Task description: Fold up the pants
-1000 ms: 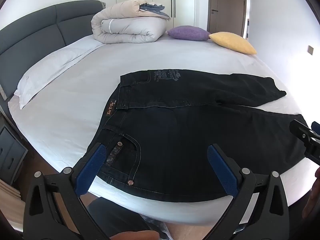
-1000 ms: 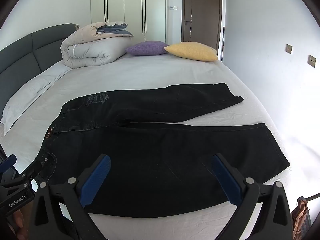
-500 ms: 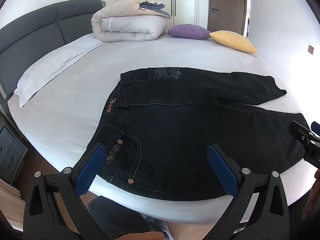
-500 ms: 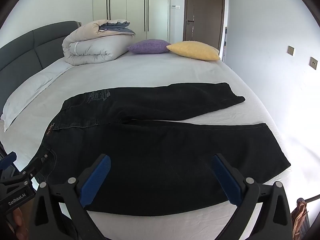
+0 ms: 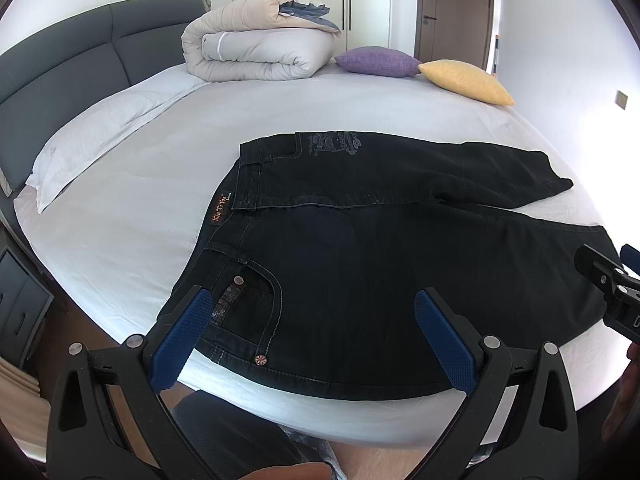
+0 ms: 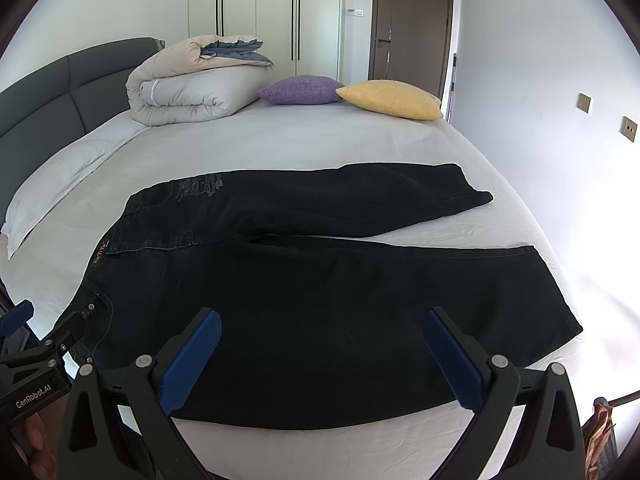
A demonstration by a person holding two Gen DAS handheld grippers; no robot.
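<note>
Only the left view shows the pants' (image 5: 380, 264) riveted pocket closely; the right view shows both hems. Both the left gripper (image 5: 316, 340) and right gripper (image 6: 320, 356) hang spread, empty, over the pants' near edge; bare bed (image 5: 280, 112) lies beyond.

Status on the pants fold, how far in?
Done: the pants lie spread flat on the bed, legs apart, no fold visible. In hand: nothing; the left gripper and right gripper are open over the near edge. Left: every fold.
</note>
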